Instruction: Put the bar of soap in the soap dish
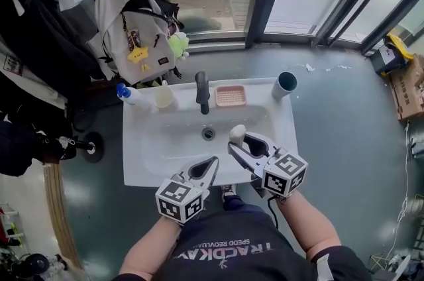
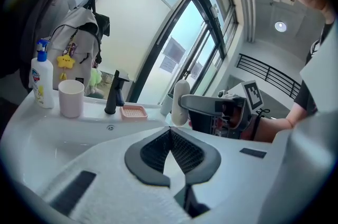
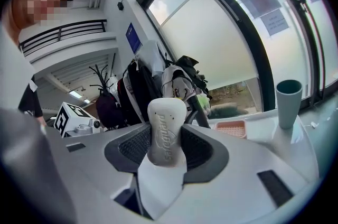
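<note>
In the head view, a white washbasin (image 1: pixel 149 152) is seen from above. A pink soap dish (image 1: pixel 230 96) sits on its back ledge, just right of a black tap (image 1: pixel 203 91). A teal cup (image 1: pixel 286 84) stands at the ledge's right end, and a cream cup (image 1: pixel 163 97) and a pump bottle (image 1: pixel 131 95) stand to the left. The bar of soap (image 1: pixel 236 133) is held over the bowl at the tip of the right gripper (image 1: pixel 239 139), right of the drain (image 1: pixel 209 134) and well short of the dish. It is seen nearly end-on here. The left gripper (image 1: pixel 211 165) is held over the basin's front rim.

In the left gripper view, the left gripper's fingers (image 2: pixel 153 151) are clenched, tips touching, with nothing between them. Beyond them the soap (image 2: pixel 180 101) is seen standing upright, its long axis vertical and crosswise to the right gripper's fingers. The soap dish (image 2: pixel 133 111) lies behind and to the left, beside the tap (image 2: pixel 113 93), apart from the soap.

In the right gripper view, the soap (image 3: pixel 166 132) is clamped between the dark fingers (image 3: pixel 134 149) at its lower half. Its long axis is upright, one rounded end pointing up clear of the fingers, and embossed lettering runs along its length on the face turned to the camera. The soap dish (image 3: pixel 231 128) is seen beyond to the right, with the teal cup (image 3: pixel 288 103) further right.
</note>
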